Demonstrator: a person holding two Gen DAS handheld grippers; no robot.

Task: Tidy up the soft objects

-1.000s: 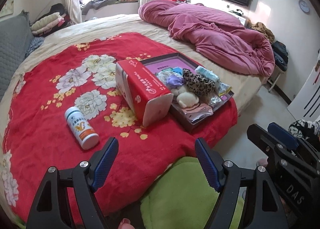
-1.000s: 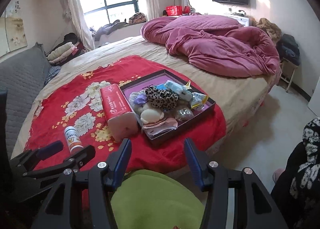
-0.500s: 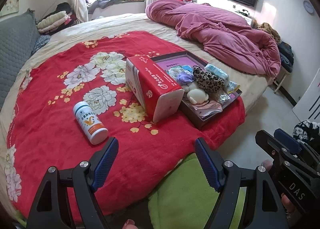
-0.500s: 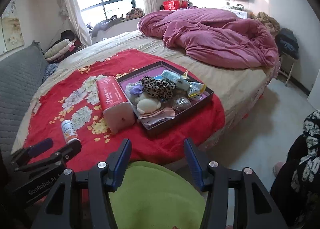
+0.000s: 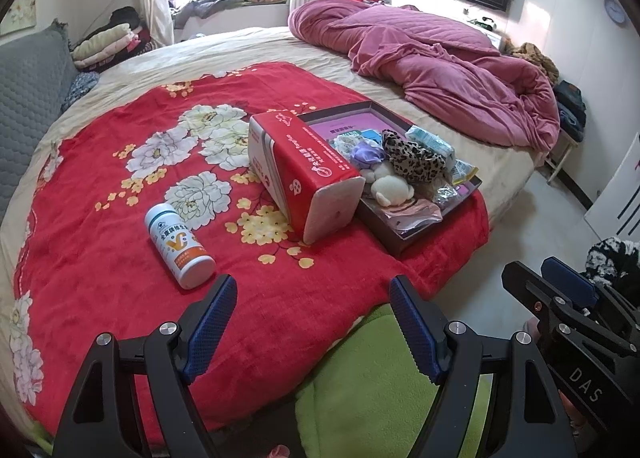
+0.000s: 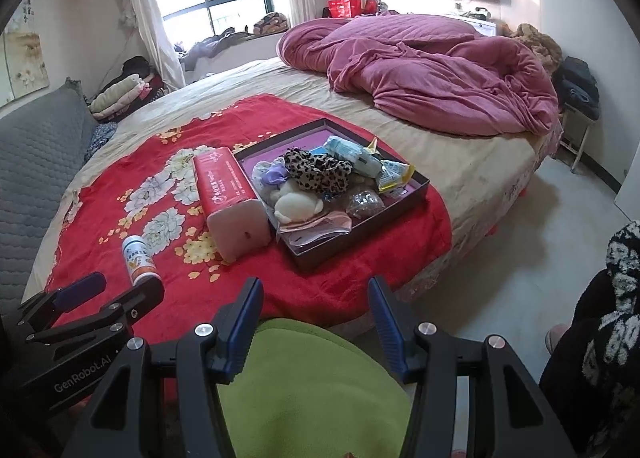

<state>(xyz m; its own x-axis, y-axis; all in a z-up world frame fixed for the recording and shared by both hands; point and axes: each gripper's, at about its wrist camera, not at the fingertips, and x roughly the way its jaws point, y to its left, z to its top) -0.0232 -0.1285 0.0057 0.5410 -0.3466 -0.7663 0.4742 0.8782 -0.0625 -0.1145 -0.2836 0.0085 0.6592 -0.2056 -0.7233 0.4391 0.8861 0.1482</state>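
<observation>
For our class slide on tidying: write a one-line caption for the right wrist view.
Open right gripper hovers before a tray of soft items beside a red tissue pack.

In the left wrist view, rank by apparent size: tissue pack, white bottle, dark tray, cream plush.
1. Dark tray, though the tissue pack hides part of it.
2. Tissue pack; nearer the camera, so the top two are unsure.
3. White bottle.
4. Cream plush, partly buried.

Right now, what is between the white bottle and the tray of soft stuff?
The red tissue pack lies on the red blanket between the white bottle and the tray, right beside the tray. Both views show it.
</observation>
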